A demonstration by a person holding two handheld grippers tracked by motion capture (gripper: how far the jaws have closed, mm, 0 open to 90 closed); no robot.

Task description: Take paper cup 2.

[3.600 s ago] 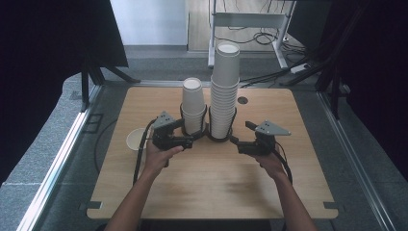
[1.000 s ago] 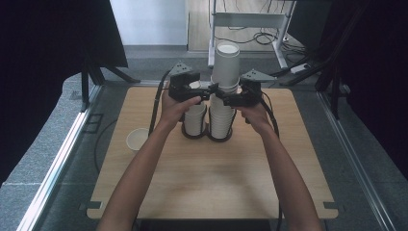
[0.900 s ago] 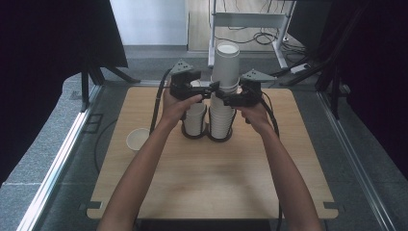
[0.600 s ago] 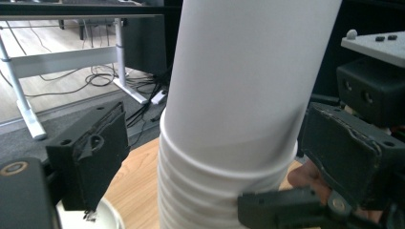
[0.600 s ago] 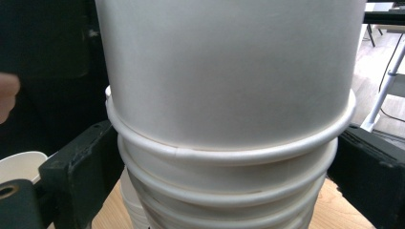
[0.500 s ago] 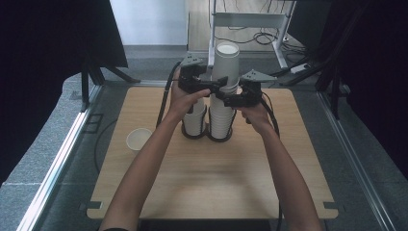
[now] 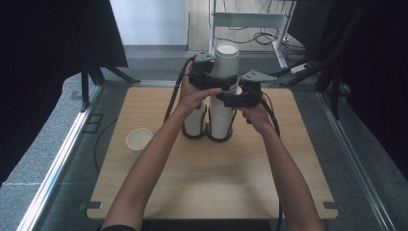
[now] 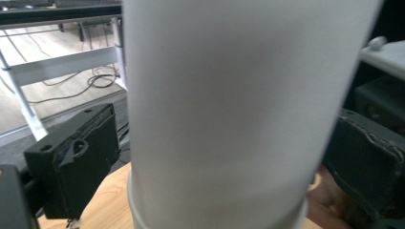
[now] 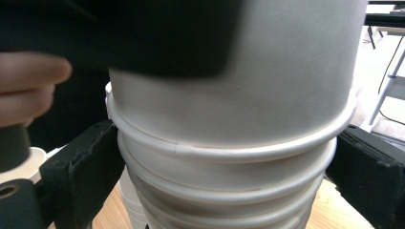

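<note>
The tall stack of paper cups (image 7: 222, 103) stands upright near the far middle of the tabletop (image 7: 211, 178), with a shorter stack (image 7: 194, 121) just beside it and a single cup (image 7: 139, 139) well apart toward the left edge. The left gripper (image 7: 215, 83) sits at the top cup (image 8: 229, 109), its jaws having just been opening and now standing either side of that cup, the left one clear of its wall. The right gripper (image 7: 230, 98) straddles the rims (image 9: 229, 157) lower down, and whether its pads press there I cannot tell

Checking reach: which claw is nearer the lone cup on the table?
Left. The left claw is up at the tall stack, on the lone cup's side; the right claw is beyond.
</note>
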